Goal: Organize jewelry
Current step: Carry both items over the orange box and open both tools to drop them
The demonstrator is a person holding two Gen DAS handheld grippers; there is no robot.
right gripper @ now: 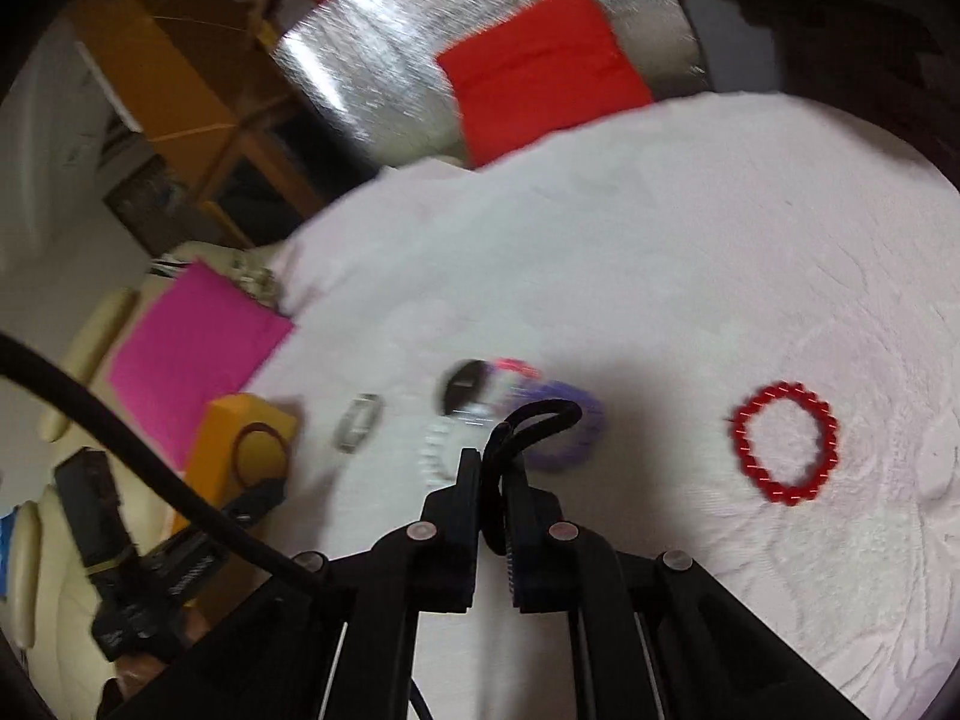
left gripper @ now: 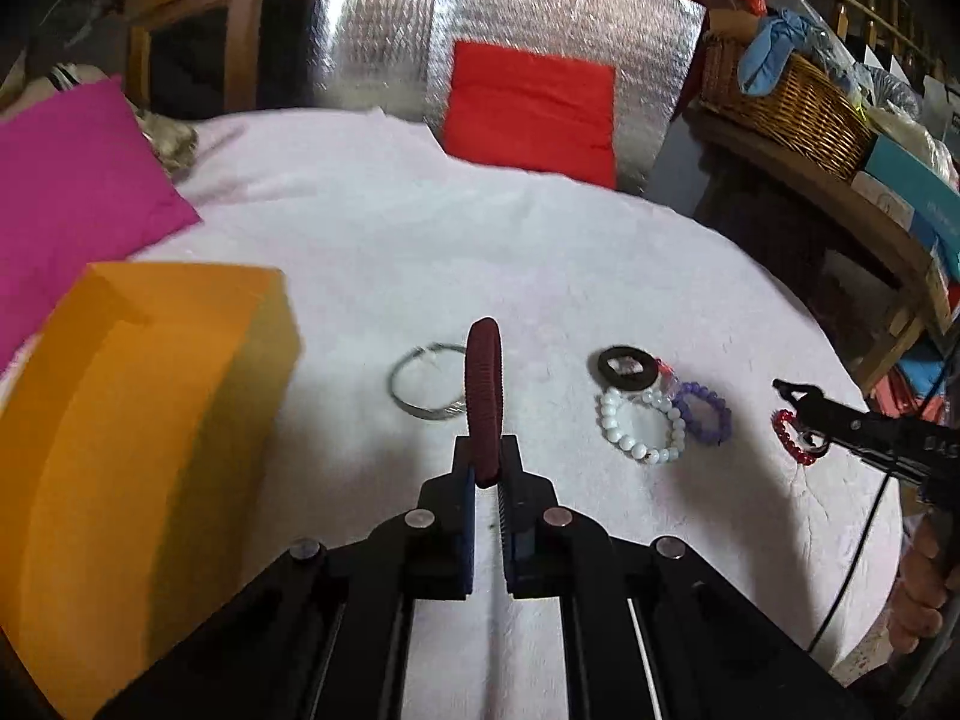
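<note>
Left black two-finger gripper (left gripper: 485, 468): pointing forward and down, jaws pressing closed on a dark red ribbed bangle (left gripper: 483, 402), which is standing up on edge out of the fingertips. Blue pads (left gripper: 468, 531) are showing on the inner faces of the fingers.

Right black two-finger gripper (right gripper: 491, 468): also angling downward, jaws pinching a black loop band (right gripper: 534, 420) that is arching out past the tips. A hand (left gripper: 921, 588) is wrapping around its grip at the right edge of the left wrist view.
</note>
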